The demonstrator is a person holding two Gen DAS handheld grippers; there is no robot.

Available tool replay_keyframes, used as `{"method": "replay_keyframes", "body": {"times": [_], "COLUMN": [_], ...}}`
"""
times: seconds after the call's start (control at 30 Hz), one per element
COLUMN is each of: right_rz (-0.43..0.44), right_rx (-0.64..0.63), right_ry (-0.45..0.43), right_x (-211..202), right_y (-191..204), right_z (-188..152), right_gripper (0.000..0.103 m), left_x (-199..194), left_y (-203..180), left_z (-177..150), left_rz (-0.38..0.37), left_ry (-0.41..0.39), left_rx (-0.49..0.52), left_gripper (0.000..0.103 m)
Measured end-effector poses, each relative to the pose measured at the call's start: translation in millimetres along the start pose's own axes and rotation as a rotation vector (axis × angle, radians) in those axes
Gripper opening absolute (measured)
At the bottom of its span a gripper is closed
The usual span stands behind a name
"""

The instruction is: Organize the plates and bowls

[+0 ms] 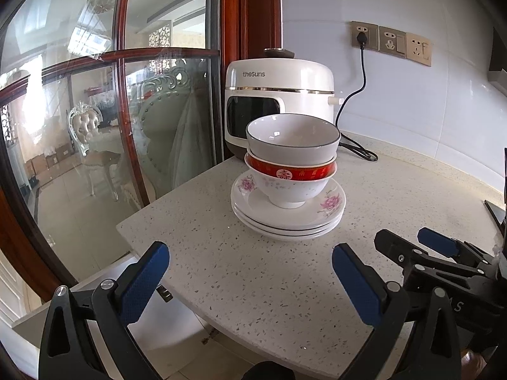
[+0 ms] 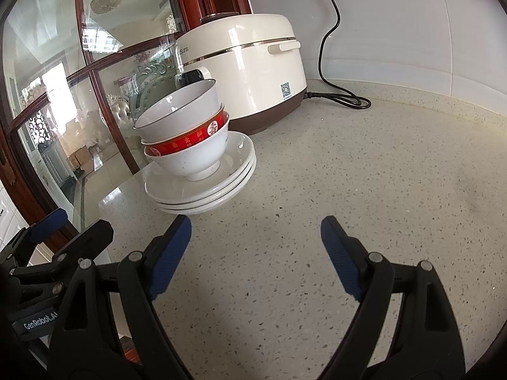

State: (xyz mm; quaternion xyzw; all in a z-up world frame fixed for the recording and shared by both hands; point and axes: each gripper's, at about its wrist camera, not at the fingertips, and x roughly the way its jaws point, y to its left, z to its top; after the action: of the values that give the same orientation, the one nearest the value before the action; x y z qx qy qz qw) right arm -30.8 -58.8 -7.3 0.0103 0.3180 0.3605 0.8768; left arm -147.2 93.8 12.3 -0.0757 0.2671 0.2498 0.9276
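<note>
- I am in a home kitchen: a rice cooker stands plugged into wall sockets on the speckled stone tabletop.
- Dining chairs show through the glass door, left.

Bench: pale speckled stone, curved front edge. White rice cooker, brown base, gold band, marked "thesuns", stands at the back of the bench against the wood frame. Its black cord runs up the white wall to the left-most of three wall sockets; slack lies looped on the bench beside the cooker. Left: glass partition in dark red wood framing; ornate chairs visible through it.
</note>
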Motion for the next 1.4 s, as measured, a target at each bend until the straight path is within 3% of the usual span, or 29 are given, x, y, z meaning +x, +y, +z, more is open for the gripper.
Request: {"method": "replay_keyframes", "body": {"times": [1.4], "right_rz": [0.002], "right_rx": [-0.001], "right_ry": [0.001], "right_x": [0.0], "right_y": [-0.8], "right_z": [0.1], "right_gripper": [0.086], "left_x": [-2.7], "left_y": [-0.7], "left_z": [-0.8], "left_rz": [0.007], "left_ry": [0.0], "left_rx": [-0.007], "left_gripper": [0.103]}}
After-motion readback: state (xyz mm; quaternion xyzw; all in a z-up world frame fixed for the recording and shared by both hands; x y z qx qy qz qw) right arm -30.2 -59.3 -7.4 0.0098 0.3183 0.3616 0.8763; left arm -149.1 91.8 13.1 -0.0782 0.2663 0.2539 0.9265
